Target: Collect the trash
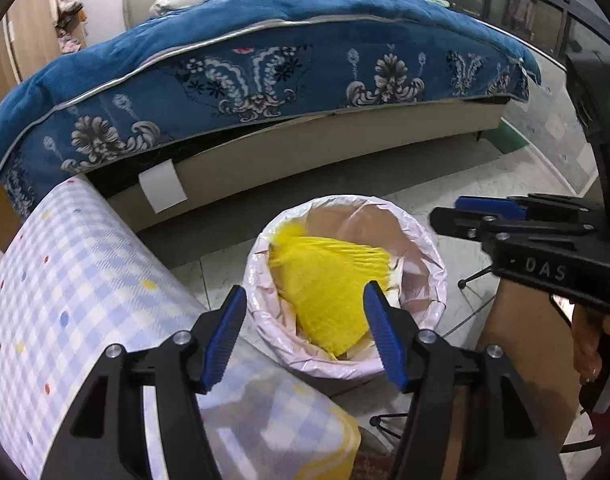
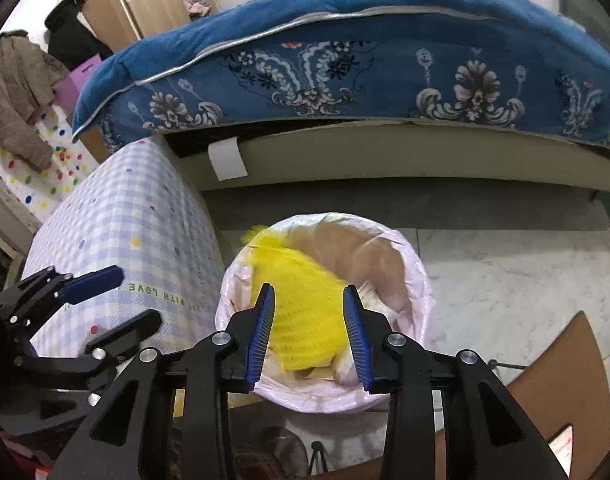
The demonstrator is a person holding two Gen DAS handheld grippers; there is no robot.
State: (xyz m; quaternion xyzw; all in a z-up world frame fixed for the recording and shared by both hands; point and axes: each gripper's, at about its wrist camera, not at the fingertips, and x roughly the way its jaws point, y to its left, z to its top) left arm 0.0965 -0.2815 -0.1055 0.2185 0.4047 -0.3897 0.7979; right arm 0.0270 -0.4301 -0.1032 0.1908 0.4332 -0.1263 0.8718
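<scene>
Room: bedroom, pale marble-look floor (image 2: 505, 272) across the lower right; bed (image 1: 265, 80) filling the upper half, draped in plush blue blanket with white floral scrollwork and grey piping, beige base below.
Left side: rounded bulk under blue-and-white checked cloth (image 1: 65, 280) with coloured dots, soft cotton look, lower left of both views.
Bin: round trash can (image 1: 421, 248) at lower centre, lined with thin, crinkled pale pink plastic folded over the rim; brown inner wall visible at the far side.
Trash: yellow foam net (image 1: 329, 288), ribbed mesh texture, roughly fan-shaped, lying inside the bin against its left wall; long axis running from upper left to lower right, frayed narrow end pointing to the upper left rim, slightly blurred in the right wrist view (image 2: 301, 312). Pale paper scraps underneath.
Left tool (image 1: 305, 336): released, ridged blue pads spread wide above the bin, nothing pinched.
Right tool (image 2: 309, 336): released, pads parted above the net, not touching it.
Lower right: brown cardboard sheet (image 2: 565, 380), flat, matte.
</scene>
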